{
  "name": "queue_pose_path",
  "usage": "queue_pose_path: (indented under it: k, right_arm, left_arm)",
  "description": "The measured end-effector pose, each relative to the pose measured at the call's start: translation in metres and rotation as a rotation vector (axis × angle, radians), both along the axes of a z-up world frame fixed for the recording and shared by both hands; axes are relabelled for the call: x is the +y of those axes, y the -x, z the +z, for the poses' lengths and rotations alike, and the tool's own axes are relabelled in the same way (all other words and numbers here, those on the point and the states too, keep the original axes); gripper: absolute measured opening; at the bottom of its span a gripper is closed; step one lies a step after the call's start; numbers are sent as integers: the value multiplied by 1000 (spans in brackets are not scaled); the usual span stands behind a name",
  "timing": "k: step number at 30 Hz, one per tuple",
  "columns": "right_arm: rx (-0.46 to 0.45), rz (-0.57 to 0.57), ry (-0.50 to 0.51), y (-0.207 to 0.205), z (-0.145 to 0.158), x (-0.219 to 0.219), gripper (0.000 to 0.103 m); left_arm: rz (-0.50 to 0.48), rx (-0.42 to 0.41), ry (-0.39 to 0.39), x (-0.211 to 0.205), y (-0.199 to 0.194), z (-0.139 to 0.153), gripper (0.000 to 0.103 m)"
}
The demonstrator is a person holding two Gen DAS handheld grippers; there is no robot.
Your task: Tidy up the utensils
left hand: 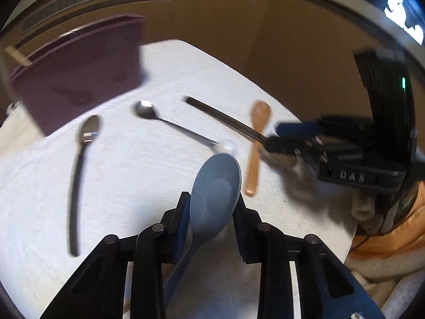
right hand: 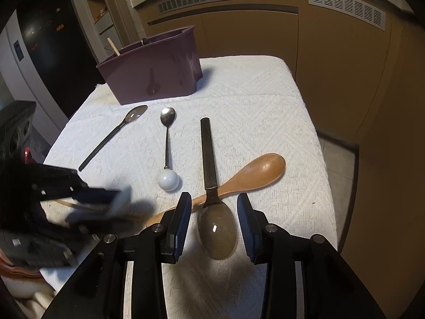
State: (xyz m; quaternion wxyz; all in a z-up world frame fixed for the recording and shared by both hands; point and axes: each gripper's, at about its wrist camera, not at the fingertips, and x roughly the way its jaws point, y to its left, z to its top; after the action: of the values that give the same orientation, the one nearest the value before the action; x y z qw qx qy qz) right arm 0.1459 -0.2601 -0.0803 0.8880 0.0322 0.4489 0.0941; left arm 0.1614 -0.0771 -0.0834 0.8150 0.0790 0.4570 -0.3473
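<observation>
My left gripper (left hand: 212, 199) is shut on a blue-grey plastic spoon (left hand: 216, 186), bowl pointing forward, handle running back under the fingers. In the right wrist view that gripper (right hand: 120, 199) is a blur at the left. My right gripper (right hand: 213, 198) stands open around the bowl of a large black-handled spoon (right hand: 216, 234), which lies across a wooden spoon (right hand: 255, 172); its pads do not press on the bowl. A long black-handled spoon (right hand: 114, 135) and a small spoon with a white ball end (right hand: 167, 143) lie on the white cloth. A purple caddy (right hand: 159, 71) stands at the far end.
The white textured cloth (right hand: 265, 106) covers a small table with edges close on the right and far sides. A wooden stick (right hand: 113, 45) stands in the caddy. Brown cabinets (right hand: 332, 66) rise behind. A person's orange sleeve (left hand: 385, 239) shows at the right.
</observation>
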Motion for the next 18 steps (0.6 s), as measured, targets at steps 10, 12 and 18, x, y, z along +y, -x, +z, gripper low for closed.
queue_pose_path:
  k: [10, 12, 18]
  right_arm:
    - [-26, 159, 85, -35, 11, 53, 38]
    - [-28, 197, 96, -54, 12, 67, 38]
    - [23, 214, 129, -117, -5, 99, 38]
  left_arm:
    - [322, -65, 75, 79, -30, 22, 25]
    - [348, -88, 86, 83, -27, 25, 25]
    - [391, -155, 113, 107, -16, 40, 25]
